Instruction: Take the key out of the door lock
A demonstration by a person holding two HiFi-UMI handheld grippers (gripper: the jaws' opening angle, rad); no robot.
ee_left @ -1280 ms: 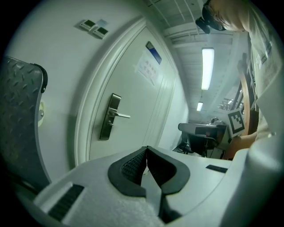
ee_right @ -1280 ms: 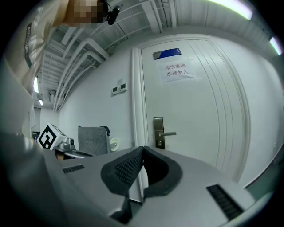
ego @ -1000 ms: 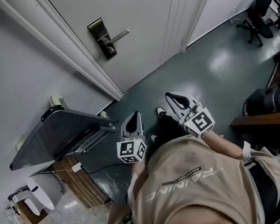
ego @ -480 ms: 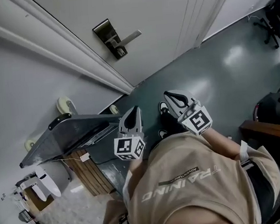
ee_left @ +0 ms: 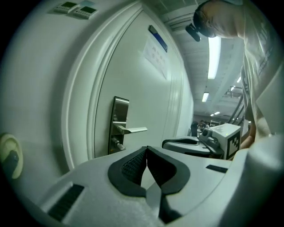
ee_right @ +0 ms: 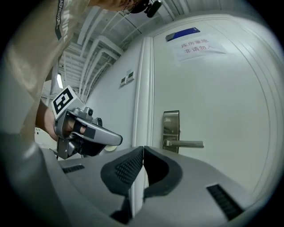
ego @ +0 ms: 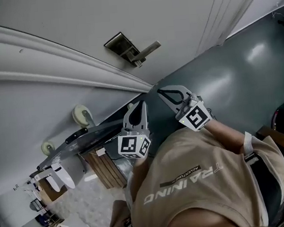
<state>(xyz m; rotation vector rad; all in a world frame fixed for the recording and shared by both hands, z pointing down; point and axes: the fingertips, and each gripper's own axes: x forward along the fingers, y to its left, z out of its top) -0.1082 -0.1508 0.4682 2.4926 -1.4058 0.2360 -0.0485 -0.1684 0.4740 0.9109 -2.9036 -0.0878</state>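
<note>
A small stub (ee_left: 116, 143) juts from the lock plate (ego: 125, 46) just below the lever (ego: 148, 49); I cannot tell whether it is the key. The plate sits on the door (ego: 182, 13), at 12 o'clock from both tools. The left hand-held gripper (ego: 141, 103) and the right hand-held gripper (ego: 160, 91) hang well apart from it, each with jaws pressed together and holding nothing.

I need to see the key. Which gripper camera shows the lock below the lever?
The left gripper view: a stub sticks out of the lock plate under the lever. In the right view, the right gripper hides that part.
</note>
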